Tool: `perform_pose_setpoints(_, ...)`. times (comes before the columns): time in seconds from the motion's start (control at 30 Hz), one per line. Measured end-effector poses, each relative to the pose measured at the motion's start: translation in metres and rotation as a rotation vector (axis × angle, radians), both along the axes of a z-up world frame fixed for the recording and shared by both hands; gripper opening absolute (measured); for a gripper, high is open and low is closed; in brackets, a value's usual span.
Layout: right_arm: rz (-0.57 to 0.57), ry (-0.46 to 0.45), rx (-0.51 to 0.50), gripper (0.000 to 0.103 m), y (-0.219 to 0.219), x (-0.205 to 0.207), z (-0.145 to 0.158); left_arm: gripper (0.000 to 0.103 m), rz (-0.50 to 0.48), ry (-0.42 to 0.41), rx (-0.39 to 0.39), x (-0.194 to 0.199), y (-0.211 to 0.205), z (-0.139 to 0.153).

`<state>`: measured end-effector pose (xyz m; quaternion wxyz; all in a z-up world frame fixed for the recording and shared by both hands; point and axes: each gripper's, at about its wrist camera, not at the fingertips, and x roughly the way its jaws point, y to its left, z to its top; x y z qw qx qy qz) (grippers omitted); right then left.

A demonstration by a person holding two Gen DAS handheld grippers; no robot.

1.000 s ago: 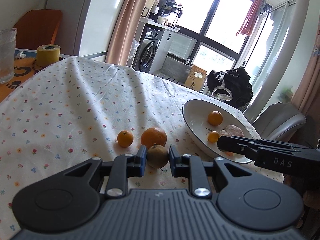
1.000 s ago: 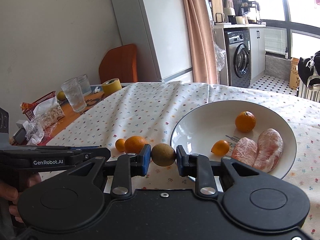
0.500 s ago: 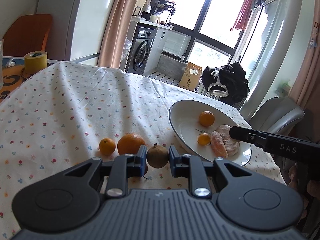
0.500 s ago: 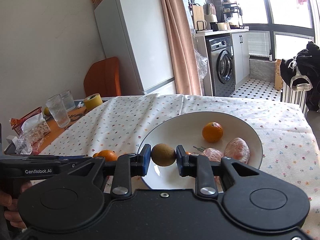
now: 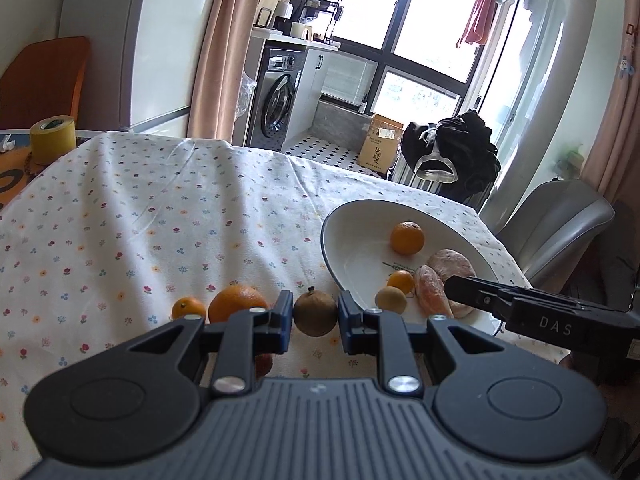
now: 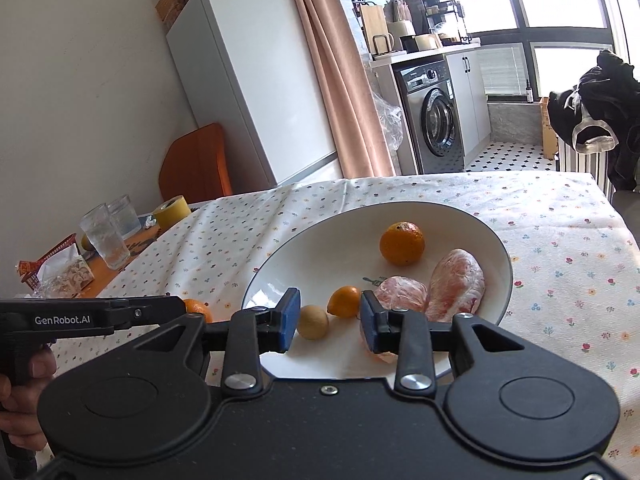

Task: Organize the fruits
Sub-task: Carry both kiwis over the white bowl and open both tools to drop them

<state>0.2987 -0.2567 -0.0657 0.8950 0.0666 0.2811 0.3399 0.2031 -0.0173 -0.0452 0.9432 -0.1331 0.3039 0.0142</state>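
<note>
While the left gripper (image 5: 315,316) sits low over the tablecloth (image 5: 160,216), its blue pads are clamped on a brown fruit (image 5: 315,317), held level just short of the bowl (image 5: 336,240) rim. Right gripper (image 6: 330,316) is over the bowl's near edge, jaws spread with a clear gap, nothing held; a small tan fruit (image 6: 313,322) lies in the bowl just off its left pad. A hand (image 6: 20,396) grips the left unit's handle at the lower left of the right view.

Next out: a kumquat (image 6: 344,301) and two peeled segments (image 6: 456,284) in the bowl, a mandarin (image 6: 401,243) behind them. On the cloth left of the bowl, a big orange (image 5: 237,303) and a small orange (image 5: 188,308) side by side.

Far end: tape roll (image 5: 53,134), two glasses (image 6: 106,236), fridge (image 6: 248,80), washer (image 6: 434,118).
</note>
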Motion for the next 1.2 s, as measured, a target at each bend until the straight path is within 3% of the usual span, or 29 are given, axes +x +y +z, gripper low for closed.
perform_pose_setpoints(0.53, -0.048, -0.008, 0.027, 0.049, -0.019, 0.003, 0.002, 0.022, -0.081, 0.01, 0.043, 0.034, -0.034, 0.002)
perform_pose_setpoints(0.97, -0.087, -0.046, -0.047, 0.066, -0.015, -0.004, 0.007, 0.022, -0.089, 0.026, 0.064, 0.055, -0.049, -0.003)
perform_pose_setpoints(1.17, -0.087, -0.045, -0.052, 0.07, -0.016, -0.004, 0.008, 0.033, -0.053, 0.046, 0.066, 0.059, -0.046, 0.001)
perform_pose_setpoints(1.2, -0.09, -0.043, -0.051, 0.07, -0.016, -0.004, 0.008, 0.038, -0.042, 0.045, 0.07, 0.058, -0.044, 0.002)
